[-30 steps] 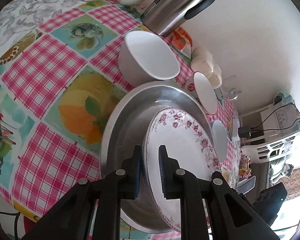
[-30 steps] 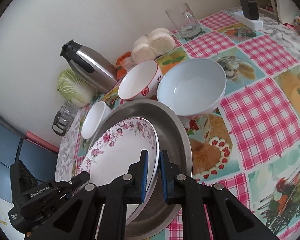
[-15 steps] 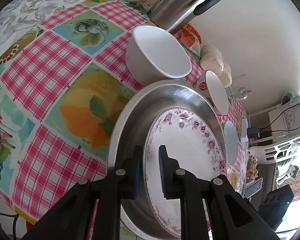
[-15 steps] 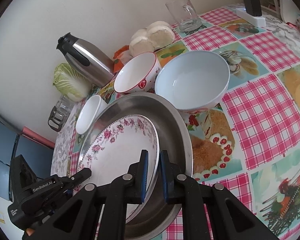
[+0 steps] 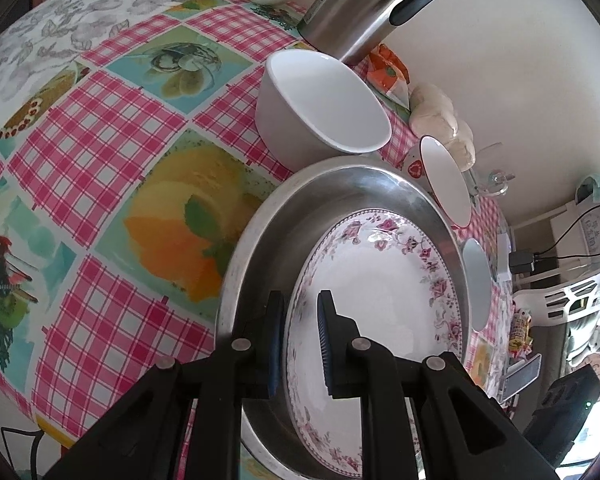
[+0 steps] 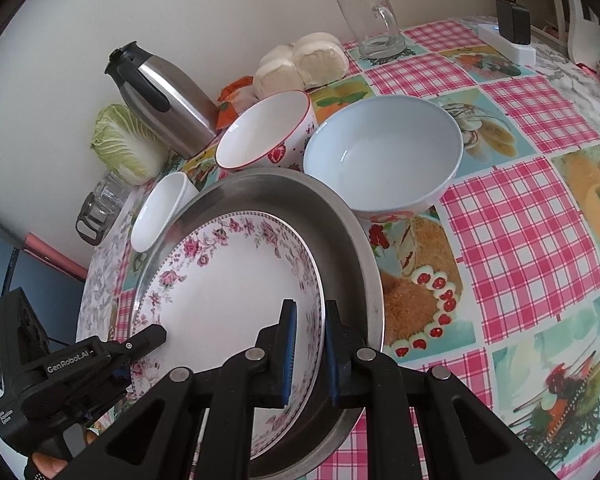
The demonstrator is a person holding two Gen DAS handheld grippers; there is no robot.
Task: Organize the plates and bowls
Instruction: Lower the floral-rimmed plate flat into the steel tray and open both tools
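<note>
Over the checkered surface, both grippers, left gripper and right gripper, jaws clamped on floral plate rims, have lowered it into the steel basin; release next, bowls remaining.

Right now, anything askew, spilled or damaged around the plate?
Nothing spilled or chipped. The floral plate sits tilted in the steel pan, pinched at opposite rims by the left hand-held gripper and the right hand-held gripper. Bowls stand upright.
</note>
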